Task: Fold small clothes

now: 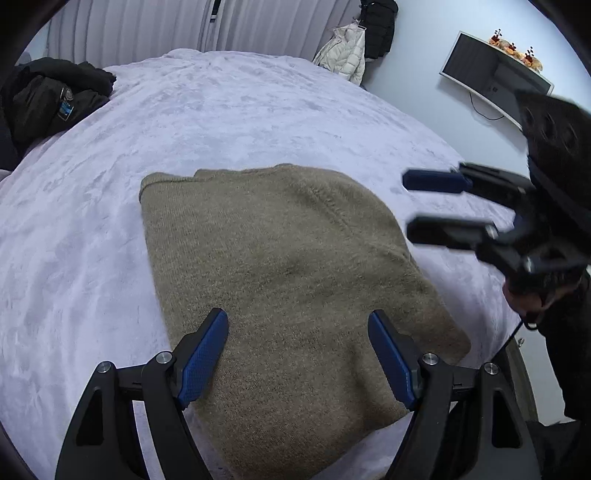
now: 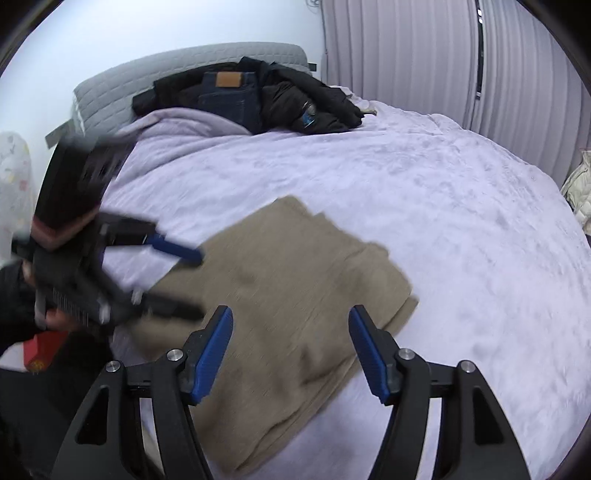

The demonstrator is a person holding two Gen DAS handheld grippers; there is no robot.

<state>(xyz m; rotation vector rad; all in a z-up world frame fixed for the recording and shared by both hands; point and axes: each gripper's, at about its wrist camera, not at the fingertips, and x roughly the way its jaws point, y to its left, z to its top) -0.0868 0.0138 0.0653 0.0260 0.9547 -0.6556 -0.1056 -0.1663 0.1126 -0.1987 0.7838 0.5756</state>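
A tan knitted sweater (image 1: pixel 280 280) lies folded into a rough rectangle on the lavender bed cover (image 1: pixel 229 118); it also shows in the right wrist view (image 2: pixel 295 295). My left gripper (image 1: pixel 297 325) is open and empty, hovering over the sweater's near edge. My right gripper (image 2: pixel 291 321) is open and empty above the sweater's near side. In the left wrist view the right gripper (image 1: pixel 406 205) hovers past the sweater's right edge. In the right wrist view the left gripper (image 2: pixel 201 284) is blurred at the sweater's left edge.
Dark clothes and jeans (image 2: pixel 255 99) are piled at the grey headboard (image 2: pixel 155 70). A black garment (image 1: pixel 51 99) lies at the bed's far left. A monitor (image 1: pixel 491 74) hangs on the wall, jackets (image 1: pixel 351 48) hang near the curtains (image 1: pixel 207 26).
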